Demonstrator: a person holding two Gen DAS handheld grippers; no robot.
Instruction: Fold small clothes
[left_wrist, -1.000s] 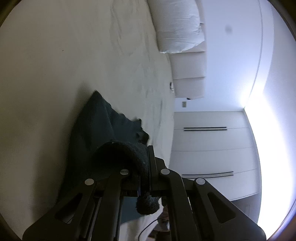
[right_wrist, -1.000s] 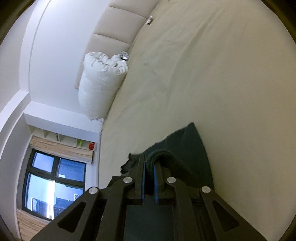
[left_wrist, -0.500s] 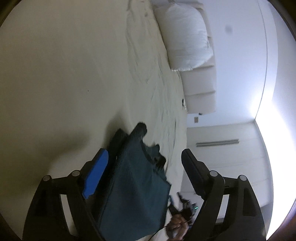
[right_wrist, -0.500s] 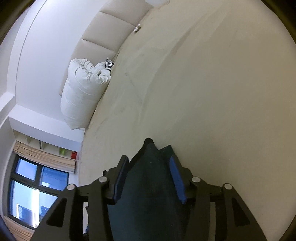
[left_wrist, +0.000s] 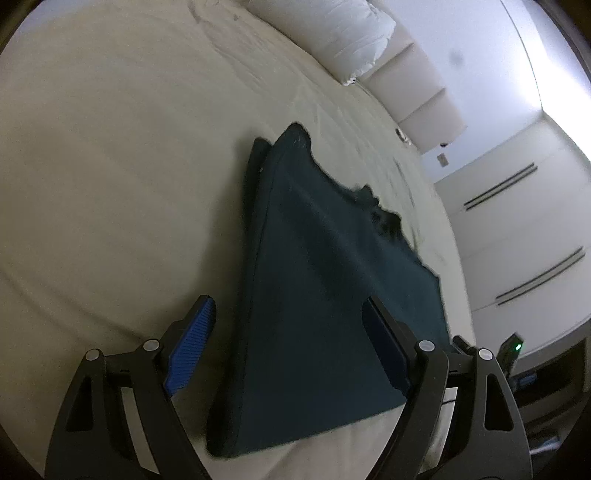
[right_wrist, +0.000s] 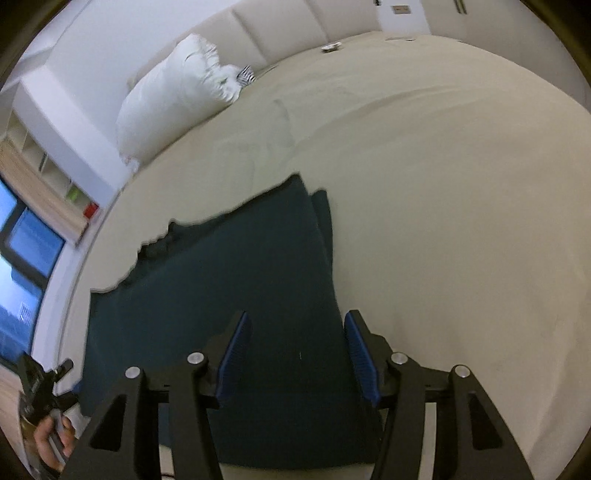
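Observation:
A dark teal garment (left_wrist: 325, 295) lies folded flat on the cream bed sheet (left_wrist: 110, 166), its far edge ragged. It also shows in the right wrist view (right_wrist: 229, 288). My left gripper (left_wrist: 288, 317) is open and empty, hovering just above the garment's near part, its blue-padded fingers (left_wrist: 192, 343) spread wide. My right gripper (right_wrist: 295, 328) is open and empty too, above the garment's near right part, one blue pad (right_wrist: 360, 358) near the folded edge.
A white pillow (right_wrist: 173, 92) and padded headboard (right_wrist: 295, 26) lie at the far end of the bed. A small object (right_wrist: 330, 47) rests near the headboard. White wardrobe doors (left_wrist: 517, 229) stand to the right. The other handle and a hand (right_wrist: 48, 439) show at lower left.
Both grippers were shut on the dark garment a second ago; both have opened and let it go. The garment now lies flat on the bed, and both grippers have drawn back and levelled.

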